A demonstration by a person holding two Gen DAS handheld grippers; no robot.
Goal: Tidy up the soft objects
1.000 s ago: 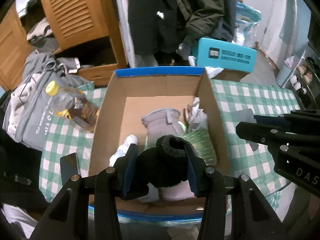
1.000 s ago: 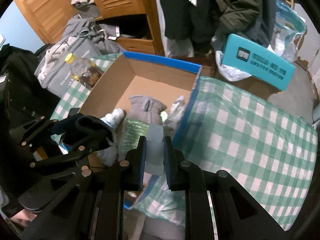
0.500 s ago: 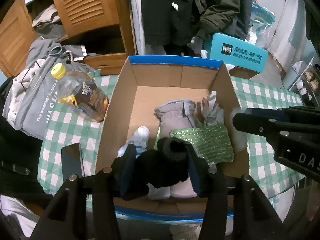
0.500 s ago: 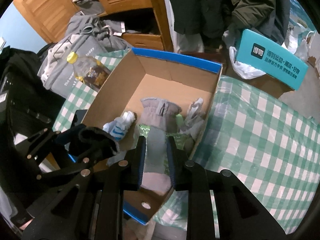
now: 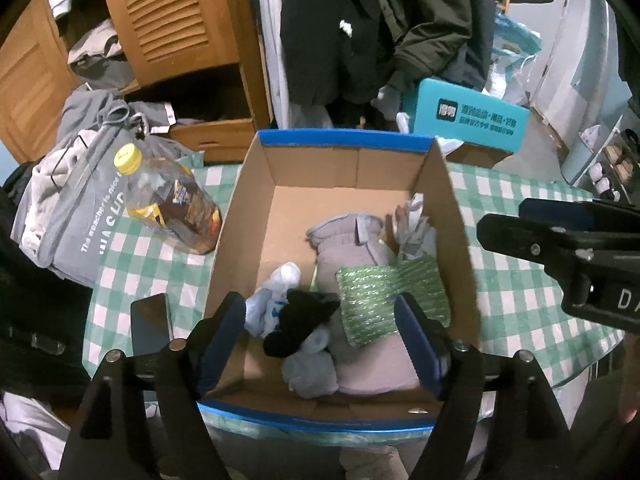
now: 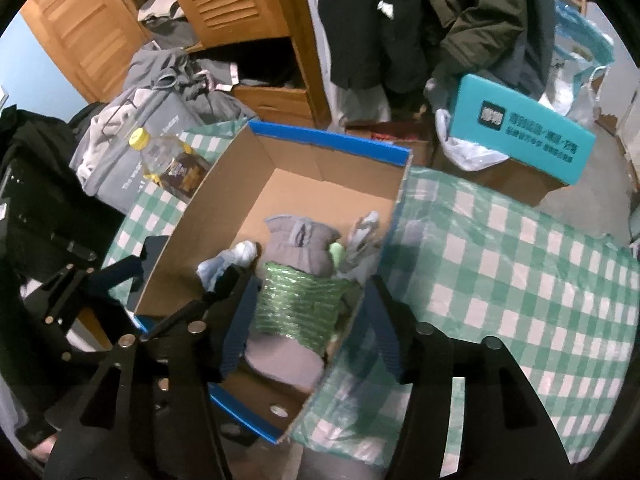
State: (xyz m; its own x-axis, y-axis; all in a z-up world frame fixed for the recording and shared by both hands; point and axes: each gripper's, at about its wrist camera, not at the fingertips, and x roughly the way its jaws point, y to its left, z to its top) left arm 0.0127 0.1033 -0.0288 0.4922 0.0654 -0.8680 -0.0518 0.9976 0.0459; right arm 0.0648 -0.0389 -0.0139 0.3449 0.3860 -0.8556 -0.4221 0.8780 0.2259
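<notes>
Readable writing in the room

A grey bag (image 5: 76, 216) carried white lettering, "The weather is nice", above larger letters cut off. The right gripper's (image 5: 560, 248) black body showed "DA". A teal box (image 5: 466, 120) bore white Chinese characters, too small to read; the bottle's (image 5: 168, 204) label was blurred.

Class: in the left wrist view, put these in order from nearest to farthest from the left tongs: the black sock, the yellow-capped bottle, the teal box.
1. Black sock: in the cardboard box, between the opening jaws of the left tongs, untouched by either.
2. Yellow-capped bottle: lying on the checked cloth, left of the cardboard box.
3. Teal box: beyond the far wall, upper right.
</notes>
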